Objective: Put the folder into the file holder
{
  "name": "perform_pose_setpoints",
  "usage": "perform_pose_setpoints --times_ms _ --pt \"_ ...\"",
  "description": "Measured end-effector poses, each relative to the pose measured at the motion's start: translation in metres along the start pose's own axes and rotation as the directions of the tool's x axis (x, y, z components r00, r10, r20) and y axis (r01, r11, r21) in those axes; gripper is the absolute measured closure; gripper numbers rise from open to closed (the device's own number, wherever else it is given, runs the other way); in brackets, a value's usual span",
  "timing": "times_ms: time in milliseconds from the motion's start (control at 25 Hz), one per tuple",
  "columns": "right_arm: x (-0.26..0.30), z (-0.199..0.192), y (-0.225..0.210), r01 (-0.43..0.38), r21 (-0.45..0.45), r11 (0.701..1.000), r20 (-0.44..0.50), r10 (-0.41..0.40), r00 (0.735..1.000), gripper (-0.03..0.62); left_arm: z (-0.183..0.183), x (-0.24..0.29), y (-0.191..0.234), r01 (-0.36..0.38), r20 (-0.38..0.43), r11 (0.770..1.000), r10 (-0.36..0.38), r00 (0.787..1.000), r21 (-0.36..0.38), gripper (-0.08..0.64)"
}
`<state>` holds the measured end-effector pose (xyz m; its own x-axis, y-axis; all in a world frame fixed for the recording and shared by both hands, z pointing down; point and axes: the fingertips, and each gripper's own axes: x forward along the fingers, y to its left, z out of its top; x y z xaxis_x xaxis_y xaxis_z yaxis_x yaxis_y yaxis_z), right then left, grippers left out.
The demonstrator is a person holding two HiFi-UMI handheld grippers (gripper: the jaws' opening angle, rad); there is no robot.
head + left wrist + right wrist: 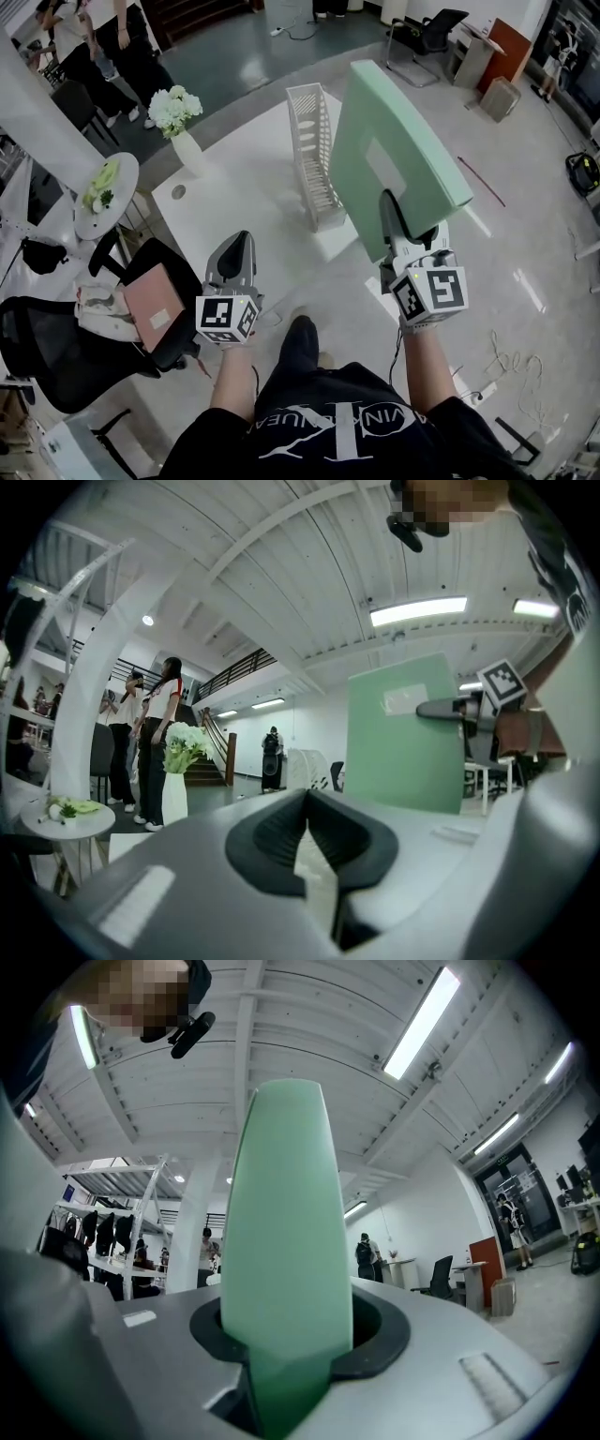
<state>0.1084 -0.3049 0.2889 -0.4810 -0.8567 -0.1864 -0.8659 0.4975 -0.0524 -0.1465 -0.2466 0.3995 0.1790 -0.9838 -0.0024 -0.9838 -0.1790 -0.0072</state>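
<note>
head view looks steeply down on a white table (253,202) with a white slatted file holder (316,155) standing upright on it. just right of the file holder, a pale green folder (398,155) is held up in the air on edge, its broad face towards the file holder and carrying a lighter rectangular label patch. the folder is outside the file holder, and the left gripper view shows a gap between the two. the right gripper (388,202) is nearer the person than the file holder and off to its right. it pinches the folder at its lower edge. the right gripper view shows the green board rising straight out from between the dark pads, which press on both of its faces. the left gripper (242,239) is below and left of the file holder in the head view, over the near part of the table. its own view shows the dark pads meeting at their tips with nothing between them, only a pale sliver showing lower down.

left of the file holder and a little beyond it, a white vase (190,153) of white flowers (174,108) stands on the table. further left of the file holder is a small round side table (124,173) with something green on it, and nearer the person a black chair (173,262) carries a pinkish flat item (155,305). beyond the file holder, across the dark floor, people (122,42) stand at the upper left and an office chair (427,37) sits at the upper right.
</note>
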Motion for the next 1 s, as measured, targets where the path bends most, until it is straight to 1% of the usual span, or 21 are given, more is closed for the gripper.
perform_pose_setpoints --times_ms 440,840,1000 --pt "0.083 -0.009 0.004 0.001 0.028 1.0 -0.004 -0.001 1.0 0.407 0.0 0.078 0.029 0.054 -0.013 0.998 -0.054 0.998 -0.01 0.56" --pt "0.138 -0.024 0.003 0.016 0.043 0.999 -0.007 -0.016 1.0 0.407 -0.002 0.129 0.055 0.094 -0.023 0.995 -0.094 0.995 -0.019 0.56" --pt "0.15 -0.034 0.008 0.013 0.039 0.999 -0.019 -0.012 1.0 0.405 -0.007 0.143 0.057 0.126 -0.044 0.992 -0.125 0.991 0.02 0.56"
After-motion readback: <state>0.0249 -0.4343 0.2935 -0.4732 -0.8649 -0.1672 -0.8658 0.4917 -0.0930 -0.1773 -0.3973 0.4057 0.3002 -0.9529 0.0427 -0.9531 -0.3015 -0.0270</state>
